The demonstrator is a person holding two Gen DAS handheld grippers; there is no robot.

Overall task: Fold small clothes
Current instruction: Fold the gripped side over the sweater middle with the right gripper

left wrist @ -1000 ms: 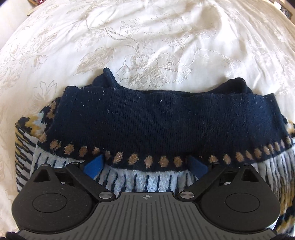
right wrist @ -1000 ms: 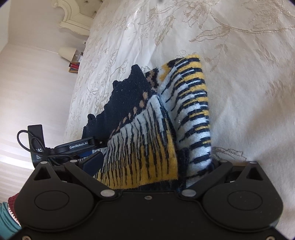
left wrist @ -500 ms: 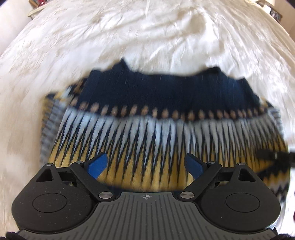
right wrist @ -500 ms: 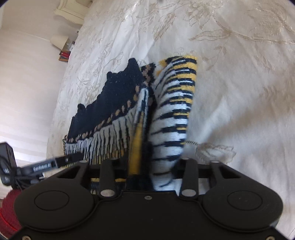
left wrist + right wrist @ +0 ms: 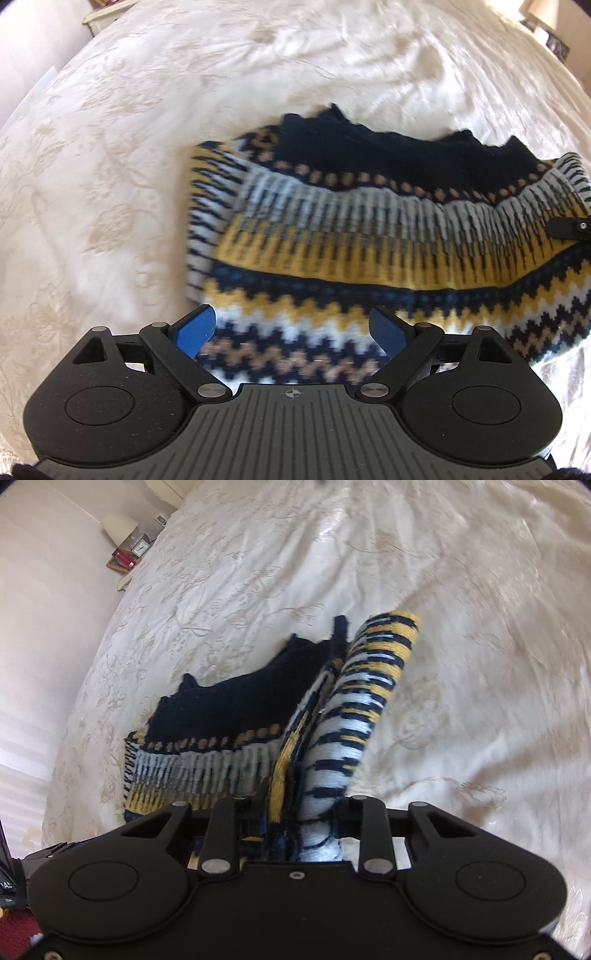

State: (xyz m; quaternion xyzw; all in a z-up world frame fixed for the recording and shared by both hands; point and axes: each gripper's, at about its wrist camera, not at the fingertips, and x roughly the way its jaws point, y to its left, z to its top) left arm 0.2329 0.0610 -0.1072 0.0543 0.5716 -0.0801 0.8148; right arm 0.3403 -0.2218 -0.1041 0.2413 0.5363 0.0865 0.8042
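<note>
Since earlier: left gripper withdrawn, jaws apart, empty; right gripper clamped on sweater edge, folded on bedspread; risk: uneven pull undoes fold.

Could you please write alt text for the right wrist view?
The right gripper is shut on a bunched edge of a navy, yellow and white patterned sweater, lifting it off a cream embroidered bedspread. A lamp stands beyond the bed at upper left.
</note>
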